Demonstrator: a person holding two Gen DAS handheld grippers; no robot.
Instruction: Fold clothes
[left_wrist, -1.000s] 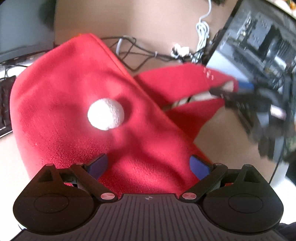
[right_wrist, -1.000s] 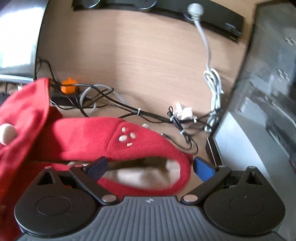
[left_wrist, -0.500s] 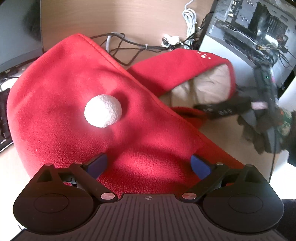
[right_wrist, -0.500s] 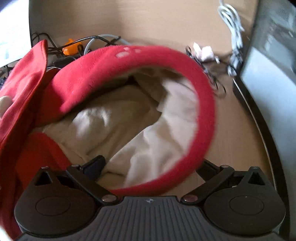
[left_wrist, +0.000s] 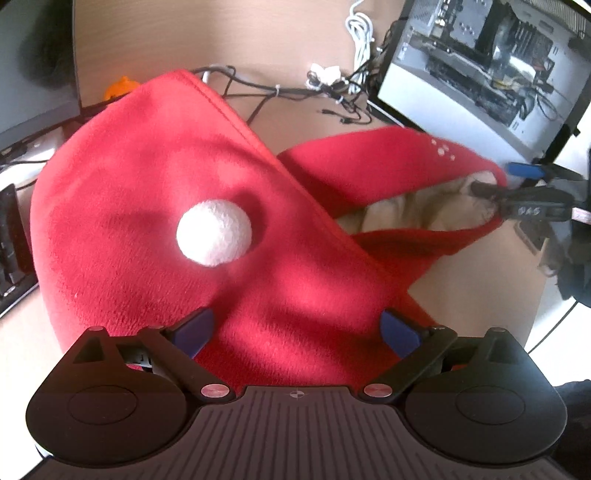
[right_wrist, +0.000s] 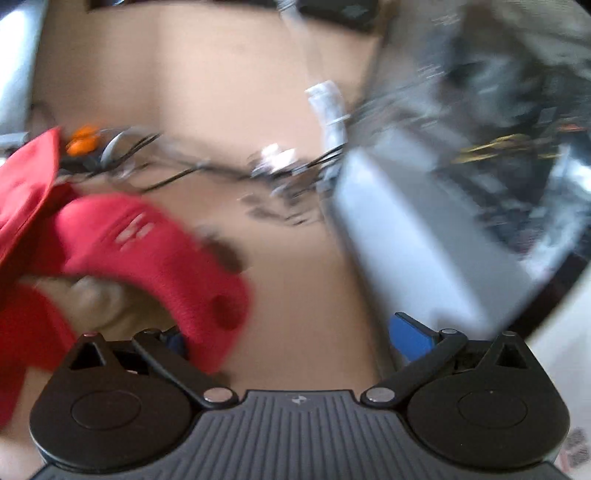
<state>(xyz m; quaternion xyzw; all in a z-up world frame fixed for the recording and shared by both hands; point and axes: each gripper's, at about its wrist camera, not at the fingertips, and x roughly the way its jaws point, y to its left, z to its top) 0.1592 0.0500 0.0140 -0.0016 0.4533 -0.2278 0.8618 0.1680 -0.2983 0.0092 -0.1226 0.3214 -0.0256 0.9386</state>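
My left gripper (left_wrist: 297, 326): fingers spread over red fleece garment (left_wrist: 147, 206) on the desk (left_wrist: 280, 48) | my right gripper (right_wrist: 291, 334): fingers spread, sleeve cuff (right_wrist: 207, 295) draped on left finger | surroundings: tangled cables (left_wrist: 295, 88), open computer case (left_wrist: 491, 62) | writing: none legible | garment: white pompom (left_wrist: 214, 232), cream lining (left_wrist: 413, 210).

A pale wooden desk (left_wrist: 303, 48) fills the scene, daylight falling on it in soft patches. Tangled black cables (left_wrist: 295, 90) and a coiled white cord (left_wrist: 360, 35) lie toward the back, with an open computer case (left_wrist: 491, 62) standing at the right and a keyboard (left_wrist: 11, 240) edging in at the left
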